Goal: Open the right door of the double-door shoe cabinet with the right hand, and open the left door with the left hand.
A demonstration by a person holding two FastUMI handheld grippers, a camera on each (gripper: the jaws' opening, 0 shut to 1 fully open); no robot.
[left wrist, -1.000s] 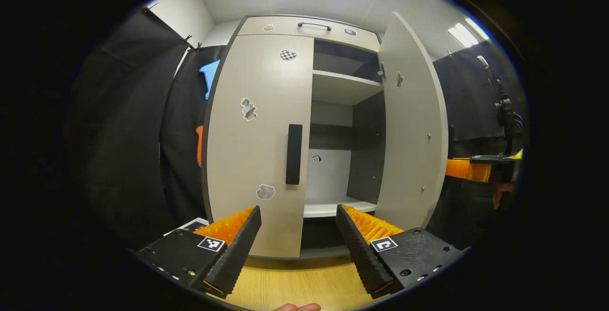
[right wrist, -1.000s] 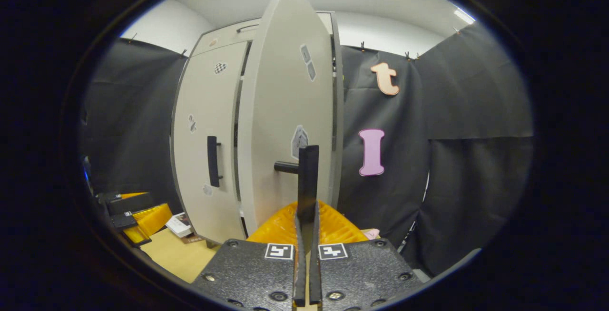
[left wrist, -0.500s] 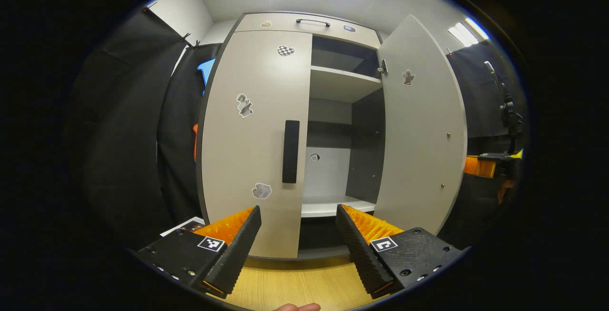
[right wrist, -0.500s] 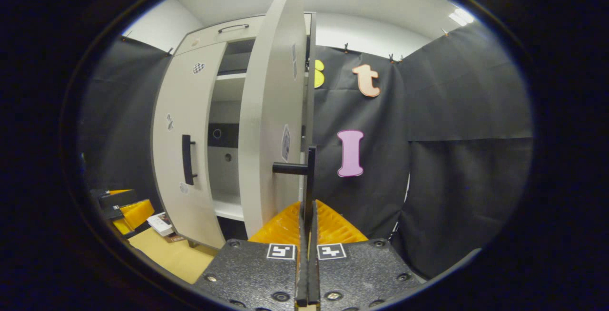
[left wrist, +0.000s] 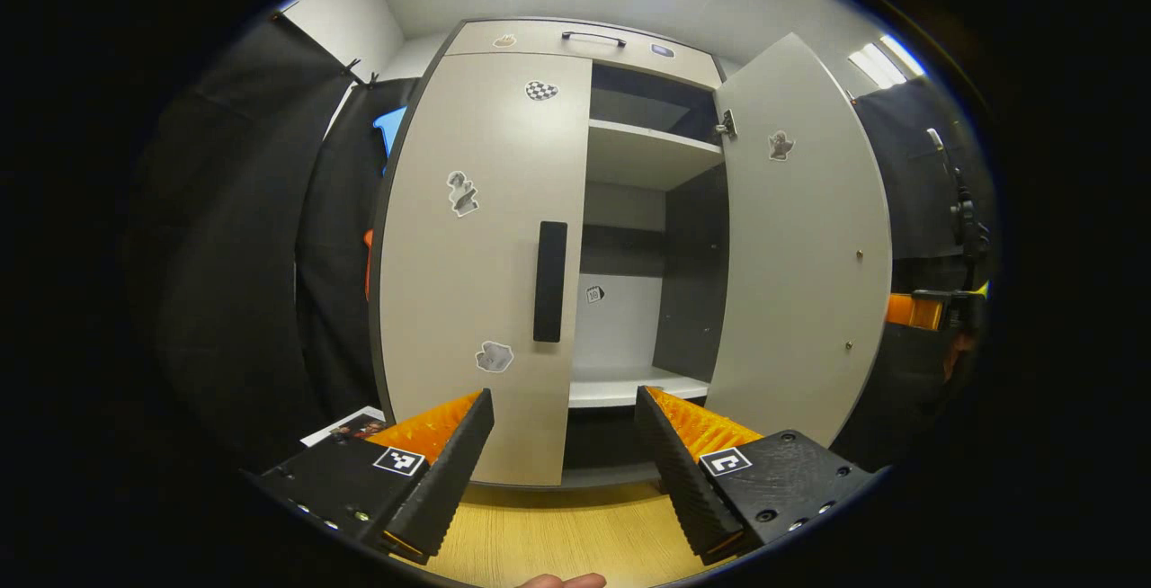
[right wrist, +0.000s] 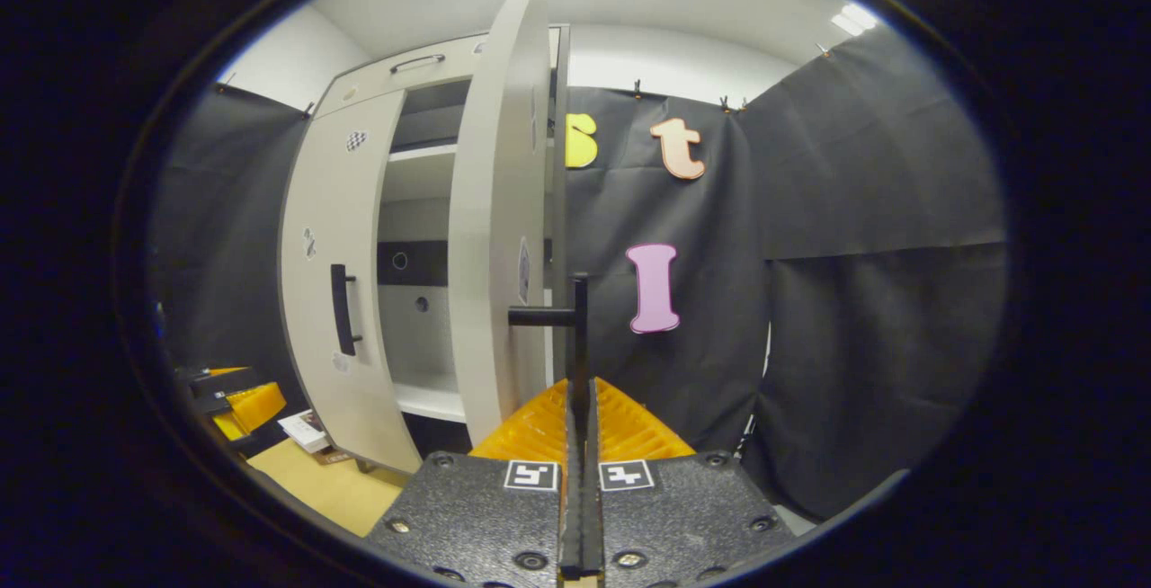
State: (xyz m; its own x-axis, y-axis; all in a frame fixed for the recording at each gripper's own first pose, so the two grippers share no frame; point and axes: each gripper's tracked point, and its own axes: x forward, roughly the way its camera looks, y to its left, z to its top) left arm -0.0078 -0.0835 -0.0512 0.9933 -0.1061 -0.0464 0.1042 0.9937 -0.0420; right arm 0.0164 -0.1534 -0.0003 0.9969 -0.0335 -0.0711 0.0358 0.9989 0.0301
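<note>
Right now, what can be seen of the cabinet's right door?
The right door is a pale grey panel with a dark edge, swung wide open on its hinge, upright. A small sticker sits high on its inner face. Its black bar handle juts from the outer face, with the right claw shut on it.

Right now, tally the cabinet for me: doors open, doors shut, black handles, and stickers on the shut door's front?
Doors open: 1, the right door
Doors shut: 1, the left door
Black handles: 3, left door handle, right door handle, top handle
Stickers on the left door: 3, one checkered sticker
Total: 8
</note>
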